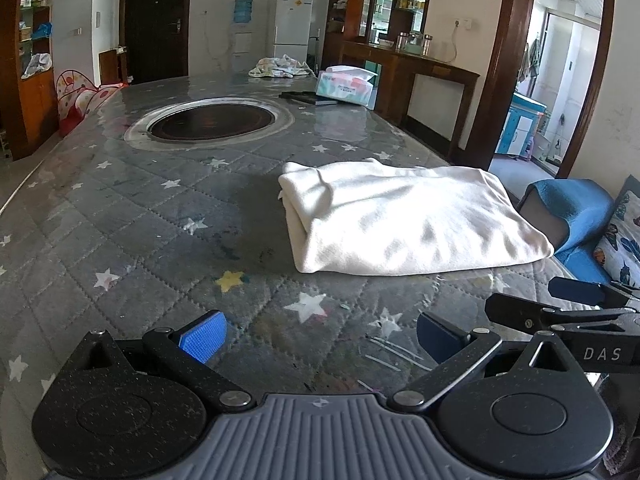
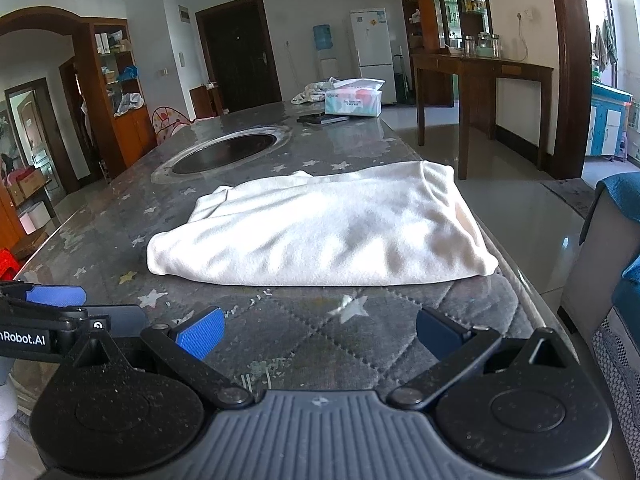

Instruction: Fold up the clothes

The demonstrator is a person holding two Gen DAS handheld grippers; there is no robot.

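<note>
The white garment point(image 1: 404, 216) lies folded in a layered rectangle near the table's point(image 1: 140, 216) right edge. My left gripper point(image 1: 320, 336) and right gripper point(image 2: 318, 332) are spread, empty. Fabric judged soft, light, limp; pinch at stacked edges.

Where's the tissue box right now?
In both views the tissue box sits at the table's far right edge, beside a dark flat item.
</note>
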